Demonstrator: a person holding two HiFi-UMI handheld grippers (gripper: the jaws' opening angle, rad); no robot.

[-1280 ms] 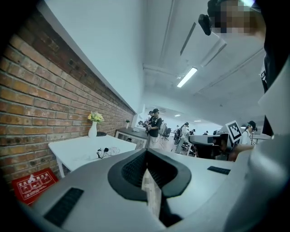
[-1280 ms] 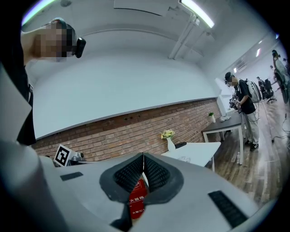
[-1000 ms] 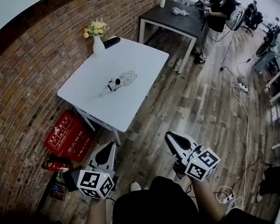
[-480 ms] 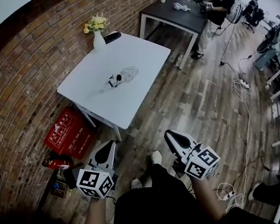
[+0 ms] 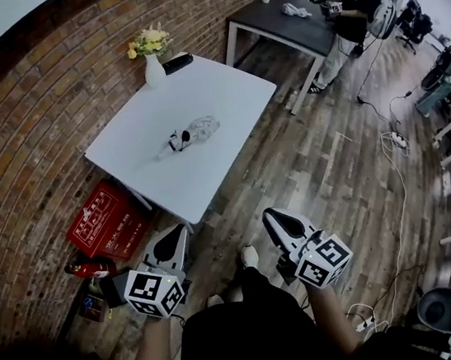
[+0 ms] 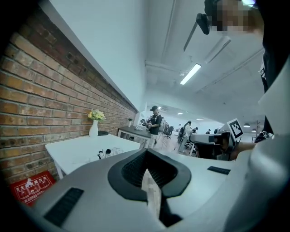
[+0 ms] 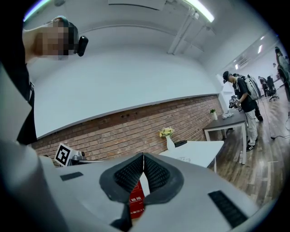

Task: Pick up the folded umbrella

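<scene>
I've walked closer to the white table (image 5: 223,104); left gripper (image 5: 175,234) and right gripper (image 5: 270,214) are closed, empty, short of it. At its far end the folded umbrella (image 5: 179,62) lies beside a vase (image 5: 154,71) holding flowers (image 5: 149,42)

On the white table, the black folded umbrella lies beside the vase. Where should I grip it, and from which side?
Probably at its middle, jaws across the narrow body: the folded umbrella lies flat, long and slim. Approach over the bare part of the white table, because the vase and brick wall crowd its other side.
</scene>
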